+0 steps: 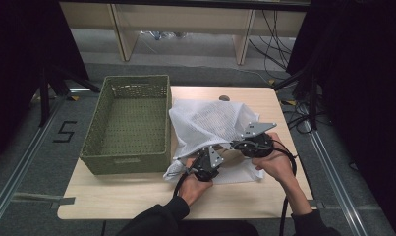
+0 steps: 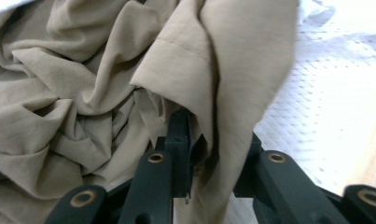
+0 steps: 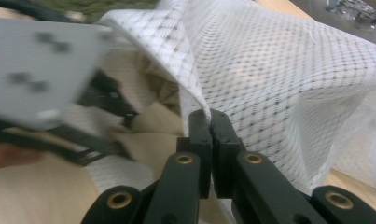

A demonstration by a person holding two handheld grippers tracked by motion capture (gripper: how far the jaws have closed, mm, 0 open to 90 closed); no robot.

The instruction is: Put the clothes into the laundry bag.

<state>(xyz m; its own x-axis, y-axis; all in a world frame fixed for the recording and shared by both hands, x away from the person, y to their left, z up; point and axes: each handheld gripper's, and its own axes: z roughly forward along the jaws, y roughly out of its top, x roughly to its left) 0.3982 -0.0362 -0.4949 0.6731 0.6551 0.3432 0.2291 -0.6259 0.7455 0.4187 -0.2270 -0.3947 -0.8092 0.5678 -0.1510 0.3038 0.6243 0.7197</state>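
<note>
1. Nearest the lens in the left gripper view: left gripper [image 2: 209, 140], black two-jaw tongs, jaws narrowly parted with a fold of crumpled beige fabric garment [image 2: 83, 93] hanging between them; whether the pads press it cannot be told.
2. Beside it in the right gripper view: right gripper [image 3: 209, 116], jaws clamped tight on the rim of a white mesh laundry bag [image 3: 279, 70], holding that rim lifted.
3. Beige garment lying inside the mouth of the mesh bag, bunched in folds.
4. Seen from above: both tongs close together at the bag's near edge, left hand [image 1: 193, 187] and right hand [image 1: 276, 164] gripping them, dark sleeves entering from below.
5. Mesh bag resting on a light wooden table [image 1: 127, 196], right of centre.
6. Just beside the bag, to its left: olive-green woven rectangular basket [image 1: 129, 160].
</note>
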